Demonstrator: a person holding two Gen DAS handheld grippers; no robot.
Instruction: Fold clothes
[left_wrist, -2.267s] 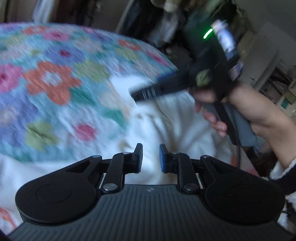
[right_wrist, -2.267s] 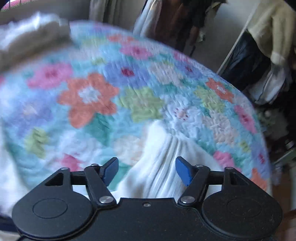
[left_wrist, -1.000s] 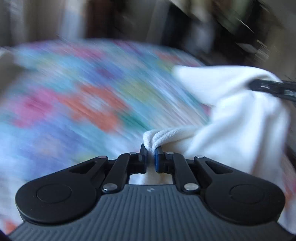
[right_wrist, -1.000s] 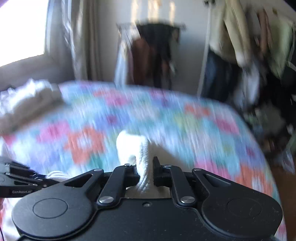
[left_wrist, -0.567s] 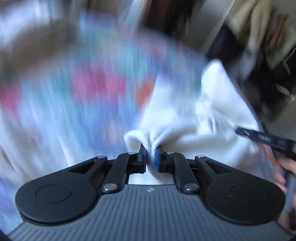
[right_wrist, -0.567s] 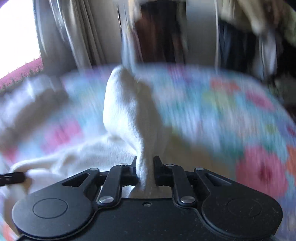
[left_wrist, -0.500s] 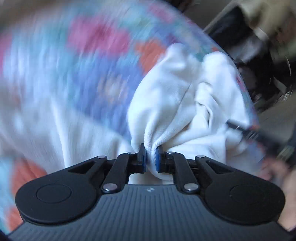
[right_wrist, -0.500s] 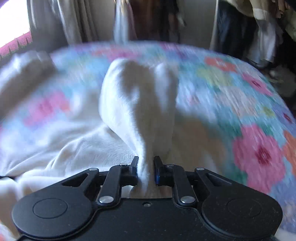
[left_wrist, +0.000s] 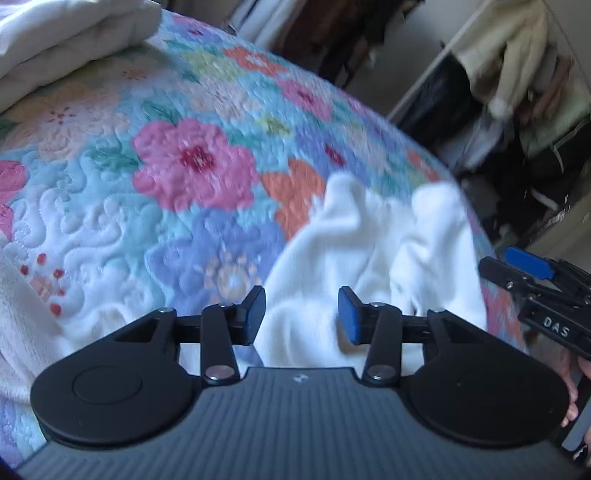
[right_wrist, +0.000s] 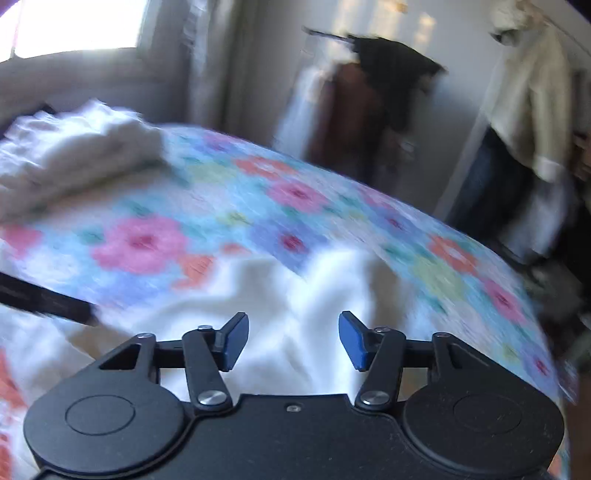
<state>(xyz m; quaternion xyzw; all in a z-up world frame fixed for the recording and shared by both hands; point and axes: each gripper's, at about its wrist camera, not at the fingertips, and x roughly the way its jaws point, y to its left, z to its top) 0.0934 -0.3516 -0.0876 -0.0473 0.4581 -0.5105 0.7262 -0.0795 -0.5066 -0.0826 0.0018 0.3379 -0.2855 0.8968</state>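
— White fleece, is that the garment (left_wrist: 354, 236)? Where does it sit?

— Yes, a soft white piece of clothing, rumpled in folds on the flowered quilt (left_wrist: 177, 155). From the left wrist camera it lies straight ahead of the left gripper (left_wrist: 301, 314), spreading from about six o'clock up toward one o'clock, with two loose peaks at its far edge.

— Is the left gripper holding it?

— No. Its two fingers are spread wide apart, and the cloth shows through the gap without being pinched. I cannot tell whether the tips touch the fabric below.

— And the right gripper?

— In its own camera the right gripper (right_wrist: 293, 339) is likewise spread, blue pads facing each other with nothing between them. The white garment (right_wrist: 280, 295) lies heaped just beyond the tips, from six o'clock outward to about twelve, on the quilt (right_wrist: 229, 206). That view is blurred.

— Can each tool see the other?

— The left camera catches the right gripper (left_wrist: 532, 269) at three o'clock, a blue pad showing, beside the cloth's right edge. The right camera shows a dark bar at nine o'clock, probably part of the left tool, but too smeared to say.

— Anything else on the bed?

— A folded cream blanket (left_wrist: 70, 40) at eleven o'clock in the left view, well apart from the garment. Hanging clothes (right_wrist: 528, 96) fill the wall at one to two o'clock in the right view.
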